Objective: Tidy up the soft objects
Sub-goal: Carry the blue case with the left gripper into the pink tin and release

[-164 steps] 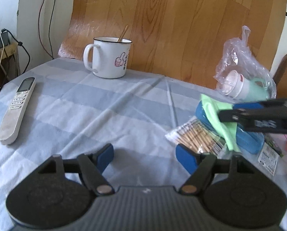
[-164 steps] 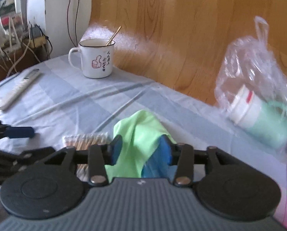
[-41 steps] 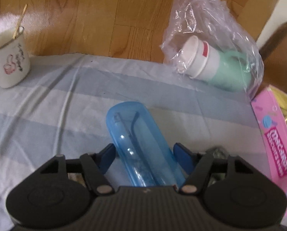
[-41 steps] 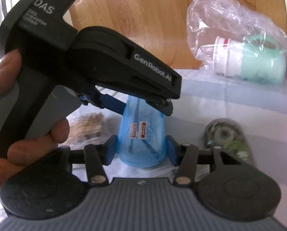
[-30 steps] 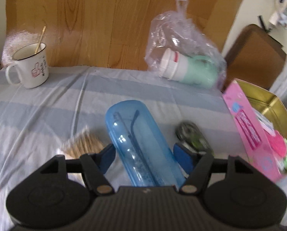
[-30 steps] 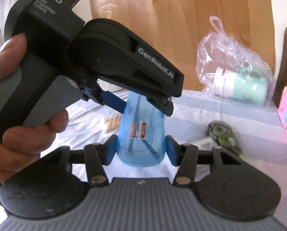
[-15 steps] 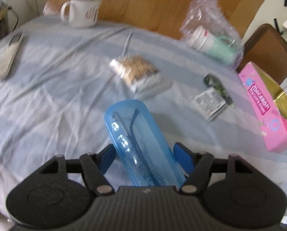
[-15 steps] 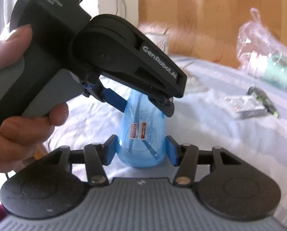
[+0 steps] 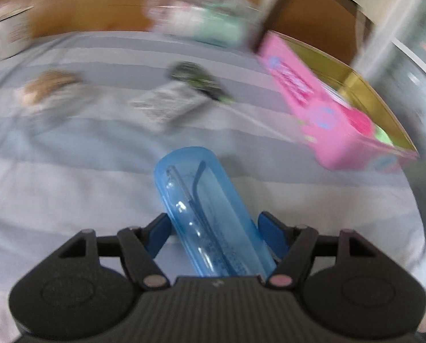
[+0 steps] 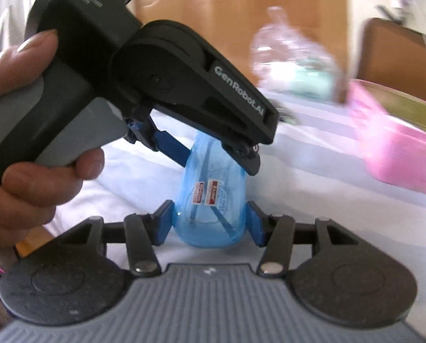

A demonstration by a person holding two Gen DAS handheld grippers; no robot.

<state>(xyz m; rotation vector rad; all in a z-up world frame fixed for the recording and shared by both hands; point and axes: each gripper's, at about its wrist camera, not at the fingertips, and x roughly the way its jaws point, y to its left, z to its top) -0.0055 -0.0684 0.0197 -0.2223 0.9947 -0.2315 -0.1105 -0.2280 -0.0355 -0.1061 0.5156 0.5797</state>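
Translucent blue case (image 9: pixel 210 214), rounded ends, clamped by left hand-held gripper (image 9: pixel 213 230) and right hand-held gripper (image 10: pixel 210 223).

My left wrist camera sits just behind its fingers and looks steeply down the blue case (image 9: pixel 210 214) toward the table (image 9: pixel 69 185), with the pink box (image 9: pixel 321 108) far right, blurred. My right wrist camera looks more level, close along its own fingers at the same case (image 10: pixel 213 200) from its other end. It also takes in the left gripper (image 10: pixel 213 154) side-on, and the hand (image 10: pixel 32 148) holding it. Both views share case, table and box (image 10: pixel 396 154).
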